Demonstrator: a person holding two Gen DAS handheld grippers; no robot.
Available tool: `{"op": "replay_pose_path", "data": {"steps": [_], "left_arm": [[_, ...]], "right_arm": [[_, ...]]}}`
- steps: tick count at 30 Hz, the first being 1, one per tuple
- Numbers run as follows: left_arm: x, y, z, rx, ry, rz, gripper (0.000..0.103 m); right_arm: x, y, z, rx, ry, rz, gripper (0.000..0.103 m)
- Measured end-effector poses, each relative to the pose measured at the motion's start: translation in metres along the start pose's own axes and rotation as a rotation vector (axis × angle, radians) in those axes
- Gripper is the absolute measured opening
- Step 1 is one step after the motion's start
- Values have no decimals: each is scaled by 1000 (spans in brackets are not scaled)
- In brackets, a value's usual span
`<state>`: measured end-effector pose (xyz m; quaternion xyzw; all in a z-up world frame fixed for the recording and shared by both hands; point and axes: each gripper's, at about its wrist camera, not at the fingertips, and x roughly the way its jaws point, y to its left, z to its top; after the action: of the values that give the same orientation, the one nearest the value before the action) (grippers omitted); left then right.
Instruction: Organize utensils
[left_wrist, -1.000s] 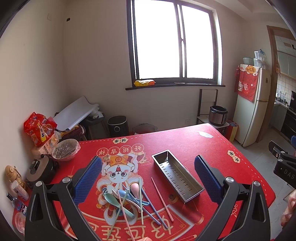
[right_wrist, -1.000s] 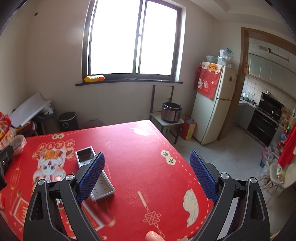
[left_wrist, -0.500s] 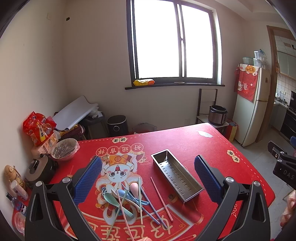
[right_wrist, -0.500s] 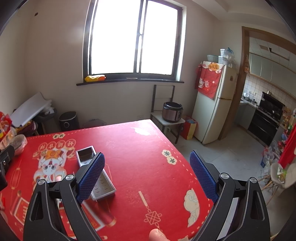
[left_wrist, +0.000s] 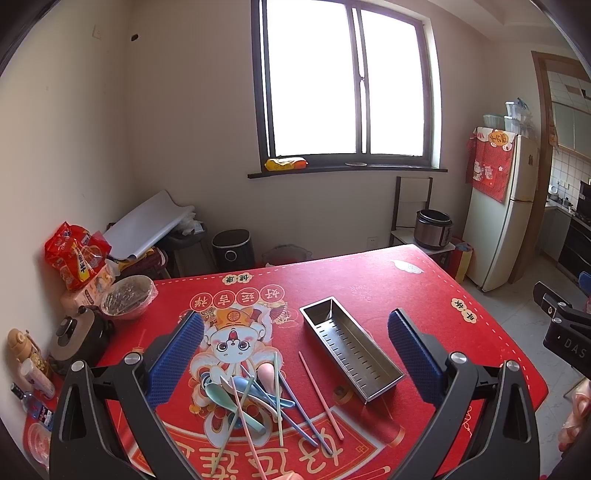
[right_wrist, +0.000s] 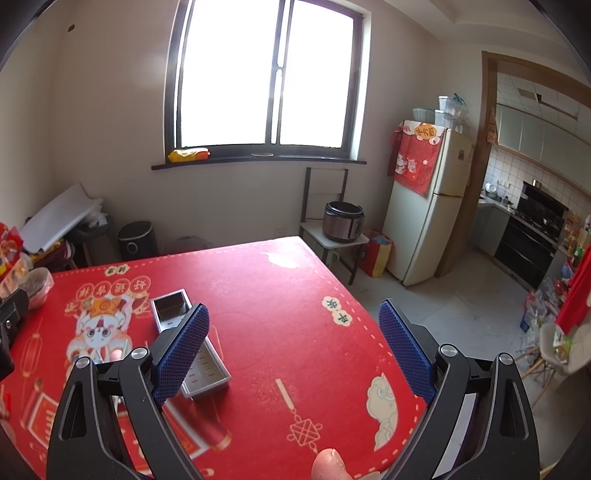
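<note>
A pile of pastel spoons and chopsticks lies on the red tablecloth, with one pink chopstick apart to its right. A steel perforated utensil tray stands to the right of the pile. It also shows in the right wrist view, partly behind the left finger. My left gripper is open and empty, held above the pile and tray. My right gripper is open and empty above the right half of the table.
A bowl, a dark pot, snack bags and small bottles crowd the table's left edge. The table's right edge drops to the floor. A fridge and a rice cooker stand beyond.
Both views have shifted only slightly; the left gripper has drifted a little. Nothing on the table has moved and both grippers stay open.
</note>
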<state>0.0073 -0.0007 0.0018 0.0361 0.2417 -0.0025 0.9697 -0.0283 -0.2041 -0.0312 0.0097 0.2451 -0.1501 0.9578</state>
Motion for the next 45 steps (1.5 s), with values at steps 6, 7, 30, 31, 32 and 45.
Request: {"op": "replay_pose_path", "data": {"steps": [6, 7, 30, 31, 32, 45], "left_arm": [[1, -2, -2, -9, 3, -11, 98], [1, -1, -2, -9, 3, -11, 98], [-24, 15, -9, -157, -45, 6, 98], [-26, 15, -10, -168, -44, 13, 98], [-26, 15, -11, -179, -40, 28, 98], [-28, 50, -49, -310, 57, 278, 98]], "right_arm": [[-2, -2, -1, 4, -1, -3, 90], [-2, -3, -1, 5, -2, -3, 90], [18, 3, -3, -12, 52, 147, 90], [19, 3, -2, -21, 56, 160, 90], [22, 4, -2, -30, 62, 172, 90], [71, 27, -6, -174, 129, 461, 90]]}}
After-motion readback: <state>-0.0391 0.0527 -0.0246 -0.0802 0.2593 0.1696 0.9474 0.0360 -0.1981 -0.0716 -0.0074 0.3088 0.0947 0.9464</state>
